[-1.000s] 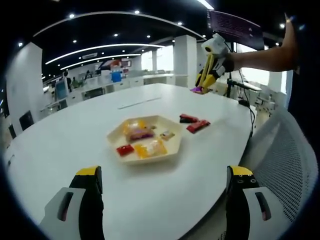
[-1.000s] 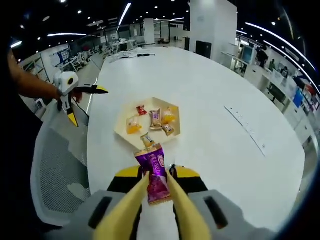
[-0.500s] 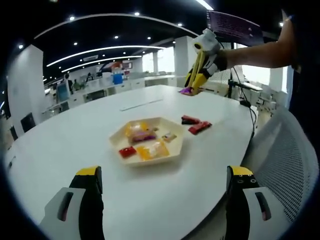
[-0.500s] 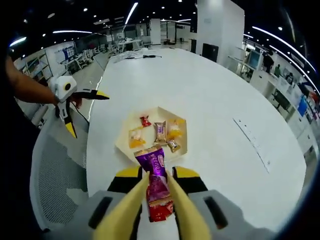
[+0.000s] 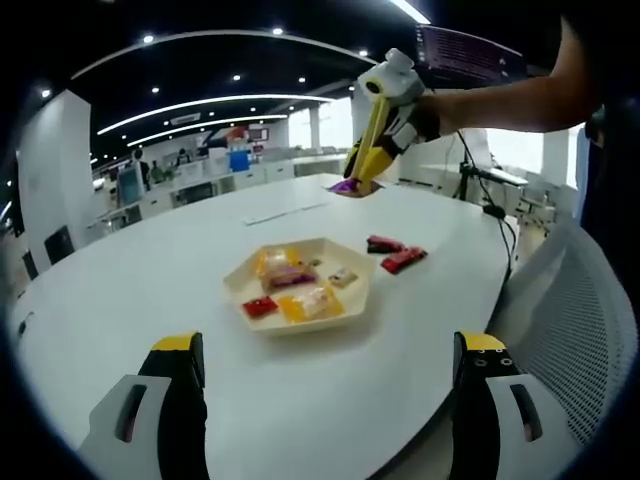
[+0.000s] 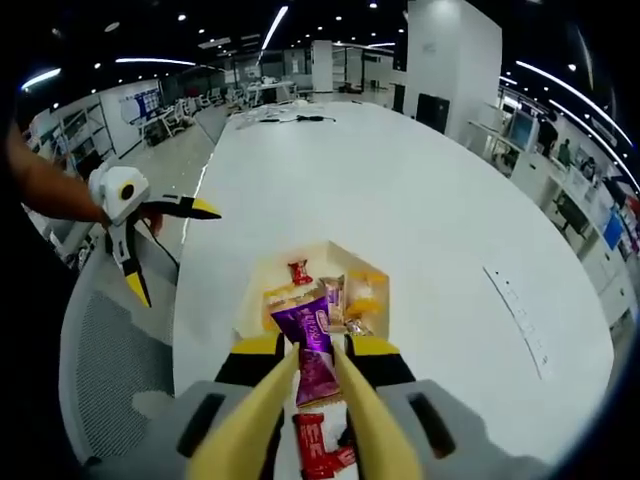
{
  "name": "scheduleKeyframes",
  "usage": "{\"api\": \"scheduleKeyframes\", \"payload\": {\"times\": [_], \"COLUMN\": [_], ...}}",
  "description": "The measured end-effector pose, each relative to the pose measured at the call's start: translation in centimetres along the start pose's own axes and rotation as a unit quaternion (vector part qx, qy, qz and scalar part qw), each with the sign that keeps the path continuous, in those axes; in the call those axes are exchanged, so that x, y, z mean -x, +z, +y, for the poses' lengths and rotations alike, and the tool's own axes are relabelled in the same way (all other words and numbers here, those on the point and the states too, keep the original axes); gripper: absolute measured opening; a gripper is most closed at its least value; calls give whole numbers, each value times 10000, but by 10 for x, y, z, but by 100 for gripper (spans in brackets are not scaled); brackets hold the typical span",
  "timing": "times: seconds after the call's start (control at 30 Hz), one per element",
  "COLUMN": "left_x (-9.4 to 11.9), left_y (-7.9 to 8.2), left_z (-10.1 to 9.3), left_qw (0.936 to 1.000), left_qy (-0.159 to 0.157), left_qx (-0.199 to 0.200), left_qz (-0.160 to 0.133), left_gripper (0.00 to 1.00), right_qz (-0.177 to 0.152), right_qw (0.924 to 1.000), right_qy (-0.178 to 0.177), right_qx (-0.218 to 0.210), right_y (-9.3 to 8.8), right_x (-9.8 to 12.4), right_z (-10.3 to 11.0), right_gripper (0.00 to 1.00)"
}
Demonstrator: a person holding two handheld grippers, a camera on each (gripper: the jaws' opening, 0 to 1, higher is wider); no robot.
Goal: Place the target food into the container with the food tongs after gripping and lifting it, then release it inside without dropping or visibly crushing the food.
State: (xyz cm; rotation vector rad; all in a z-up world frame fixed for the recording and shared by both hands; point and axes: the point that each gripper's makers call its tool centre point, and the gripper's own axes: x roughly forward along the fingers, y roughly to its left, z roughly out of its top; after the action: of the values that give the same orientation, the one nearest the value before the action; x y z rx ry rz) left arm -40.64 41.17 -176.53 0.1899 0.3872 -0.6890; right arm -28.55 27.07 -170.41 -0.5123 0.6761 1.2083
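Right hand-held gripper (image 6: 315, 375): yellow tongs pressed onto a purple foil snack packet (image 6: 310, 345); seen from outside in the left gripper view (image 5: 362, 178), held in a hand (image 5: 425, 118) high above the far side of the tabletop, packet (image 5: 349, 186) a small purple patch at the tips.

Left hand-held gripper (image 5: 325, 400): jaws spread wide, nothing between them, yellow-tipped, low over the near edge of the tabletop; in the right gripper view (image 6: 165, 245) off the tabletop's edge, over the chair, jaws likewise parted.

Purple foil snack packet: lifted in the air, clear of the tabletop; in the right gripper view overlapping the near edge of the tray.

Cream hexagonal tray (image 5: 240, 275): on the white oval tabletop (image 5: 150, 290); holds wrapped snacks, yellow, orange, purple and a small red one (image 5: 260, 306). Right gripper view (image 6: 378, 275): tray partly behind the packet.

Two red wrapped bars (image 5: 395, 252): on the tabletop just beside the tray. Right gripper view: one red bar (image 6: 320, 445) between the tongs below the packet.

Grey mesh chair (image 6: 105, 350): beside the tabletop.

Surroundings: open office, ceiling light strips.
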Motion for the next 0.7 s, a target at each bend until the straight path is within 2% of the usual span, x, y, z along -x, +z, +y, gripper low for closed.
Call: {"api": "scheduleKeyframes", "payload": {"times": [0.3, 0.7], "left_x": [0, 1], "left_y": [0, 1], "left_z": [1, 1], "left_qw": [10000, 10000], "left_qy": [27, 45], "left_qx": [-19, -12], "left_qz": [-1, -5], "left_gripper": [99, 99], "right_qz": [-54, -94], "right_qw": [10000, 9999], "right_qy": [62, 62], "right_qx": [35, 37], "right_y": [19, 27], "right_x": [-18, -23], "right_z": [2, 1], "right_gripper": [22, 23]}}
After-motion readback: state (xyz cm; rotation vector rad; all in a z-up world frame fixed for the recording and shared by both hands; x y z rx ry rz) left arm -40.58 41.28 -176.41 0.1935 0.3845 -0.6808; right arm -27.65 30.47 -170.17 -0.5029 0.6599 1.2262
